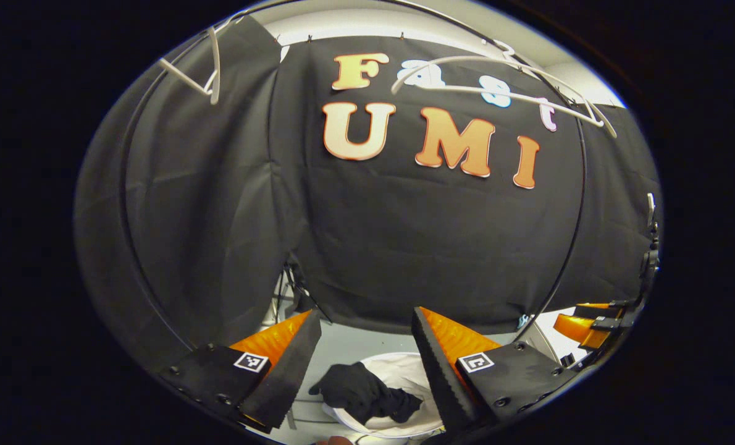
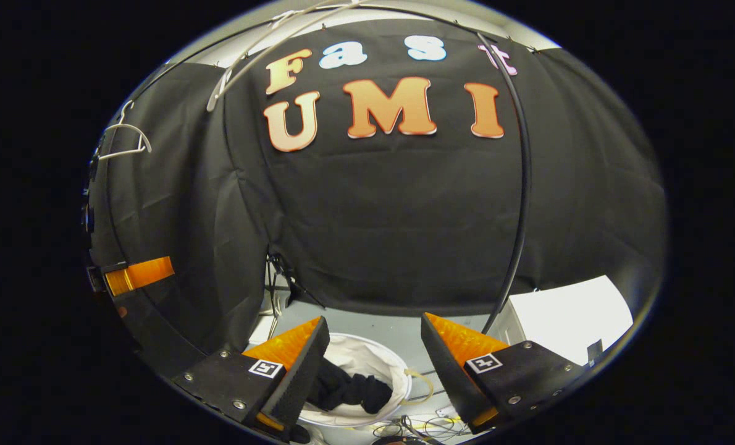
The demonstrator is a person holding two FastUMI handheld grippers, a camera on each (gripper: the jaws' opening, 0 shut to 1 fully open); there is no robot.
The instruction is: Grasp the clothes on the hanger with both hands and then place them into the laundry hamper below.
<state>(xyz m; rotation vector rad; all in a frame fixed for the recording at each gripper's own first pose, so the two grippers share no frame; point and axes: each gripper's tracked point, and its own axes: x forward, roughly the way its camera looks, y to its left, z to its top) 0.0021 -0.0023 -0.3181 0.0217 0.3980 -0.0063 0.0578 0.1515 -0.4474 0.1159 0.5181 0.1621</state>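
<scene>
Dark garment (image 1: 367, 394) lies crumpled inside the white laundry hamper (image 1: 404, 371), on the floor below both grippers; in the right gripper view the same cloth (image 2: 349, 389) sits against the hamper's pale lining (image 2: 367, 361). Judged from this, the drop is done.

Left gripper (image 1: 364, 364) spread wide, nothing between the fingers, held above the hamper mouth. Right gripper (image 2: 373, 364) likewise spread and empty, also above the hamper. Both probably parted to let the cloth fall clear.

White hangers (image 1: 497, 86) hang bare on the rail up top; another bare hanger (image 1: 210, 68) off to the side. A bare hanger (image 2: 123, 139) shows in the right gripper view too.

Hard to make out: the garment's type, since it is bunched. Hamper's near rim is cut off by the fingers. Loose cables (image 2: 417, 426) lie on the floor beside the hamper; their ends are out of sight.
</scene>
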